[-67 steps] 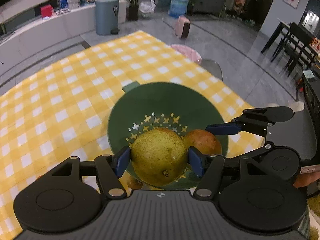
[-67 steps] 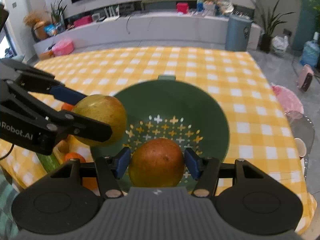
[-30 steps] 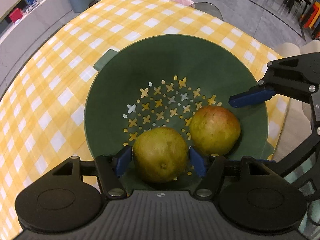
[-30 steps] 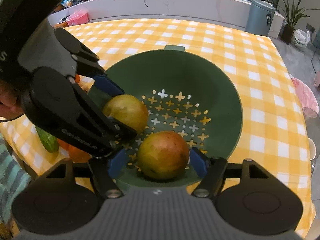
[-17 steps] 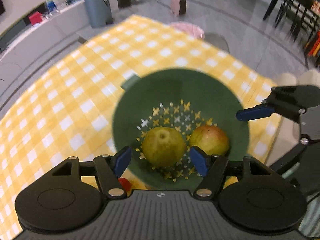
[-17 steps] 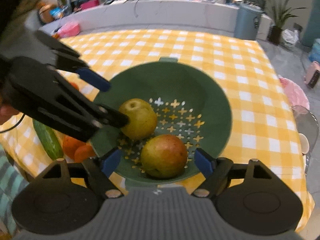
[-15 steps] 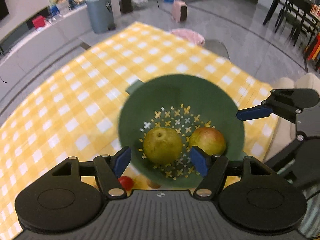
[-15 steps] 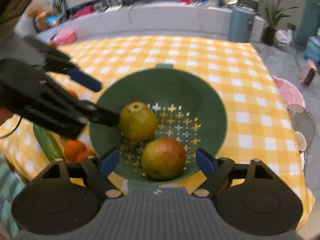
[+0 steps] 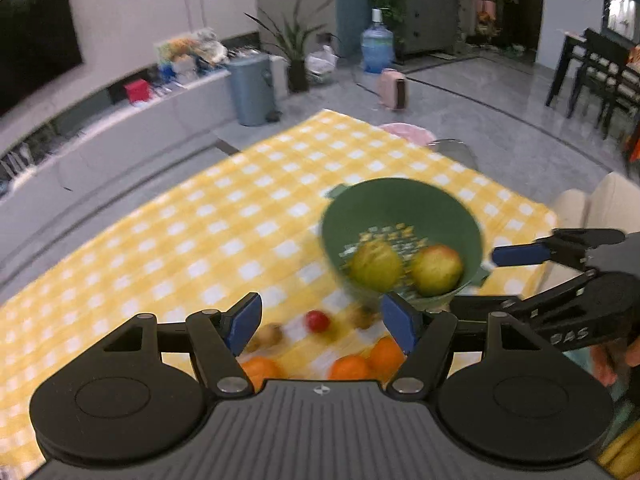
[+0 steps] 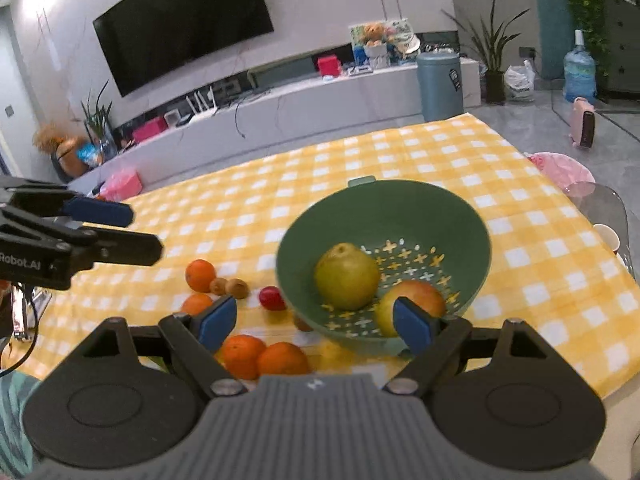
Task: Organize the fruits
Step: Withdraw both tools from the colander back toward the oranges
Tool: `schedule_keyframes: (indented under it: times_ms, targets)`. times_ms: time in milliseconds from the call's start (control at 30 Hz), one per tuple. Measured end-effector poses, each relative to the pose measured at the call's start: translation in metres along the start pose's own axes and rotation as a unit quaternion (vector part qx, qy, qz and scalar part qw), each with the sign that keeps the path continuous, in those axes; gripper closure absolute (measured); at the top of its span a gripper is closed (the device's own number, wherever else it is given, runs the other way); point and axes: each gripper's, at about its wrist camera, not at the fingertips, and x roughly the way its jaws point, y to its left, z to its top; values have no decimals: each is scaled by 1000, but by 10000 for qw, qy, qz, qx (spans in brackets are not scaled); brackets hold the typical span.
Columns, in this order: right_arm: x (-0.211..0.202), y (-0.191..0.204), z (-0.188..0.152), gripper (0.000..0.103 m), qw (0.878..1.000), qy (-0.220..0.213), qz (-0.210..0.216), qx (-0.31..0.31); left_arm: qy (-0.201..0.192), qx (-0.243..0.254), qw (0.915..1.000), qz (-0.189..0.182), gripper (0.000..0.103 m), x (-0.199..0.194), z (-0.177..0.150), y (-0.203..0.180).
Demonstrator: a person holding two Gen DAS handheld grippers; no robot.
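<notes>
Both grippers have let go and pulled back: left gripper (image 9: 321, 323) and right gripper (image 10: 316, 325) gape empty. Pear (image 10: 346, 277) and apple (image 10: 412, 306) sit in the green colander (image 10: 460, 216) near the tabletop's front edge. Next, approach one orange (image 10: 241, 354) squarely, jaws straddling it.

Dim indoor light with a cool cast. The left wrist view smears with motion blur, worst on the bowl (image 9: 400, 216). The right wrist view is sharper. Fisheye bends all edges; glare whitens its upper left wall.

Green colander (image 10: 460, 216), yellow-and-white checked tablecloth (image 10: 400, 152), yellow-green pear (image 10: 346, 276), orange tangerines (image 10: 264, 356), blue gripper pads (image 10: 216, 322).
</notes>
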Motion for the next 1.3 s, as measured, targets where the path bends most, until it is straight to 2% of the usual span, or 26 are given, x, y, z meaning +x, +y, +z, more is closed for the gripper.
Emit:
schedule_keyframes:
  times_ms: [67,233,433,667,733,900,1000,1300]
  targets:
    - [0,8,-8,21,10000,-50,-33,-17,-15,-26,9998,186,22,-6,-10,4]
    - [6,22,-27,21,9999,86,-94,78,-88,-144,9992,354,23,-16,-31,16]
    - [11,31,-38,24,9993,239,-80,271,135,21,9997,203,27,-18,-48,30]
    - [19,38,-47,34,9991,215,-339,140,240,134,9996,24,32,-11,-67,49]
    - [23,40,-47,36,9988,203,-438,72,229,129,9997,-10,33,-6,-70,55]
    - [35,44,-53,46,9975,220,-652,-163,367,54,9993,-28,44,15,-77,66]
    - [42,44,-53,51,9972,261,-669,-197,440,9,9989,-187,45,29,-79,67]
    - [63,41,-55,52,9979,274,-548,-222,546,-239,9977,-319,43,66,-82,73]
